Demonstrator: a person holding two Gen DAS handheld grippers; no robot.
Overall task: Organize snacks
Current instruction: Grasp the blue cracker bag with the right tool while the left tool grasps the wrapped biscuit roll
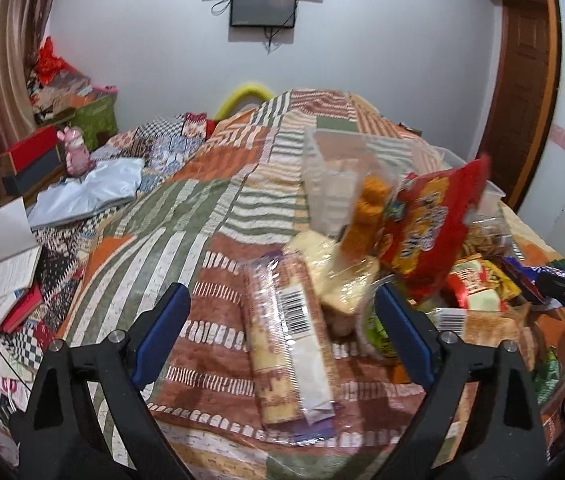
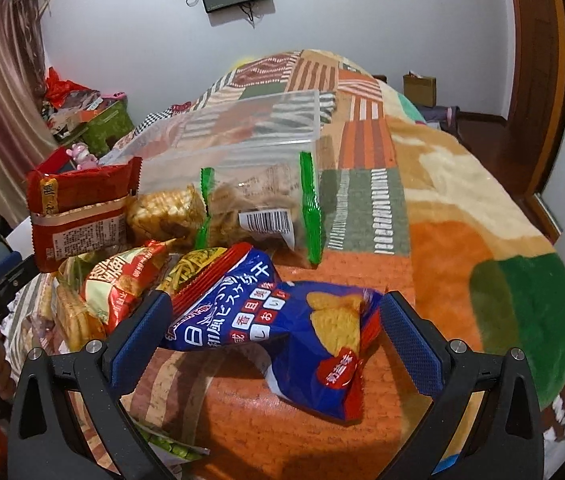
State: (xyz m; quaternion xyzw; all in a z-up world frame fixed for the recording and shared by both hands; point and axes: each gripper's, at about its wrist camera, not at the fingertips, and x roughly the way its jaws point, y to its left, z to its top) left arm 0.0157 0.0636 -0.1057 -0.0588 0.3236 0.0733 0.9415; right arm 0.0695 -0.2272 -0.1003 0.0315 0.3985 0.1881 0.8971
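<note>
Snack packs lie heaped on a patchwork quilt (image 1: 202,208). In the left wrist view a long clear-wrapped biscuit pack (image 1: 290,340) with a barcode lies lengthwise between the blue pads (image 1: 162,332) of my left gripper (image 1: 282,294), which is open and not pressing it. A red crisp bag (image 1: 430,224) leans behind it. In the right wrist view my right gripper (image 2: 276,300) stands open around a blue snack bag (image 2: 282,332) lying flat; its pads (image 2: 406,340) sit close to the bag's edges. Each gripper shows at the edge of the other's view.
A clear plastic box (image 2: 242,128) stands behind the heap, with a green-striped clear bag (image 2: 258,208) and a red pack (image 2: 78,208) against it. Books (image 1: 14,264) and grey plastic (image 1: 90,196) lie left. The bed's right side (image 2: 482,240) drops off to the floor.
</note>
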